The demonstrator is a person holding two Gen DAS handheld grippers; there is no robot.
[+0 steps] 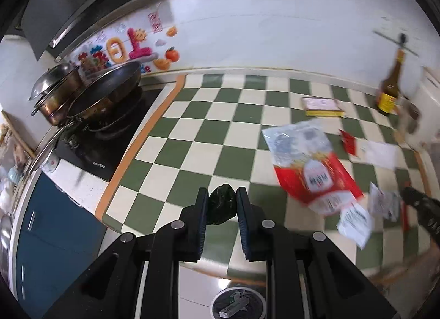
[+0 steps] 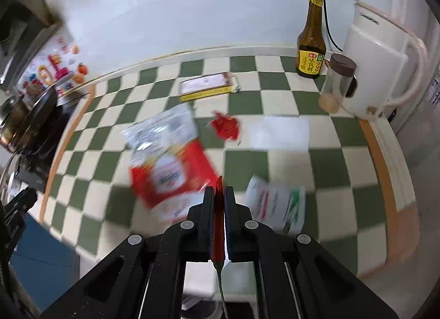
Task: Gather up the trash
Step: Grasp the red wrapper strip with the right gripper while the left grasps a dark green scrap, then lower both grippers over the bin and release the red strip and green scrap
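The left hand-held gripper holds a dark crumpled wad between its pads, at the near edge of the checkered table. The right hand-held gripper is closed tight on a thin red wrapper — the strip stands on edge between the pads, over the table's near part.

More trash lies spread on the table beyond both: a big red-and-white bag just left of the right gripper, a white-and-green packet just to its right, a small crumpled red scrap farther off, and a white sheet right of that. A flat box lies near the far wall.

At the far right stand a sauce bottle, a jar and a white kettle. At the left, pans sit on the stove. Below the left gripper a round bin shows — it holds some litter.
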